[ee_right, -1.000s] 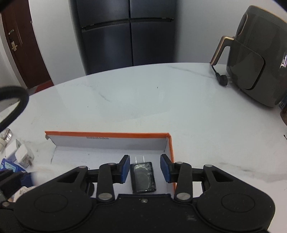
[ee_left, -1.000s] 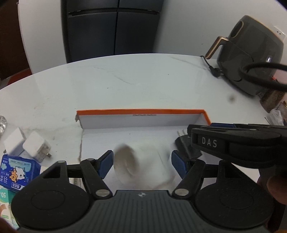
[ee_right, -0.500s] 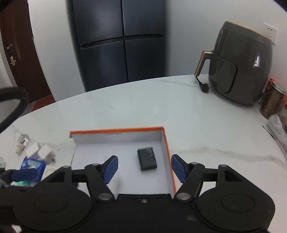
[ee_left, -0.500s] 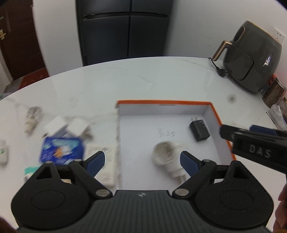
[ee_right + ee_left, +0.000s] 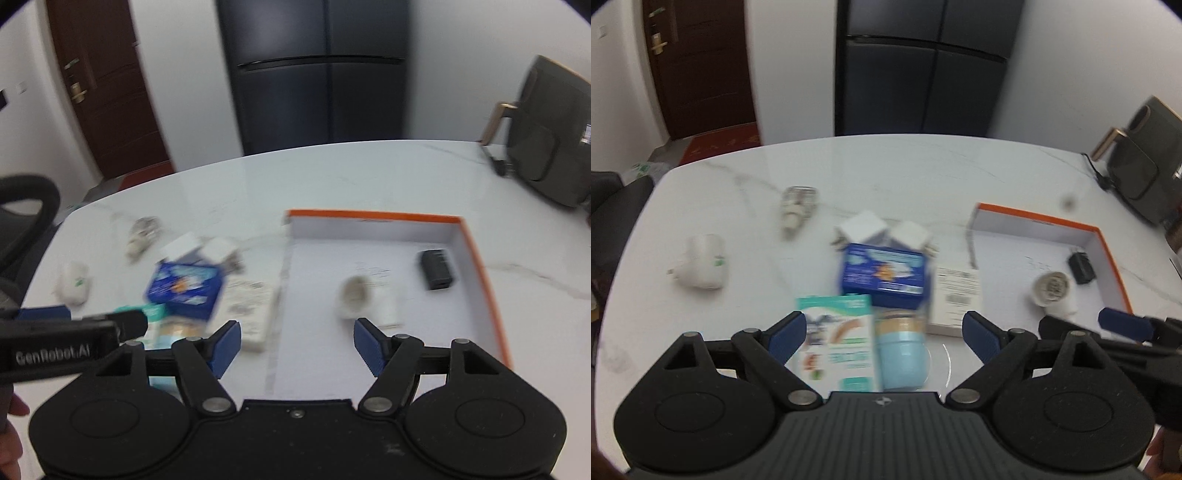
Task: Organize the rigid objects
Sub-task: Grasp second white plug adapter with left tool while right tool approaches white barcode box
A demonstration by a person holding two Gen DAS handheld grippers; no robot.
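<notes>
An orange-rimmed white box [image 5: 480, 258] lies on the white table and holds a black charger [image 5: 437, 268] and a white round plug [image 5: 356, 297]; the box [image 5: 1108, 254] also shows at the right of the left wrist view. My left gripper [image 5: 884, 334] is open and empty above a pile: a blue box [image 5: 884, 275], a teal-and-white packet [image 5: 836, 343], a light blue cylinder [image 5: 899, 354] and a white carton [image 5: 956, 295]. My right gripper [image 5: 297, 345] is open and empty, near the box's front left.
Two white cube chargers [image 5: 882, 230], a white plug [image 5: 701, 262] and a small metal-and-white piece [image 5: 796, 205] lie on the table's left. A dark air fryer [image 5: 550, 147] stands at the far right. A fridge and a door are behind.
Both grippers have pulled back and up from the box and swung left. The white plug and the black charger were let go and now lie in the box.
</notes>
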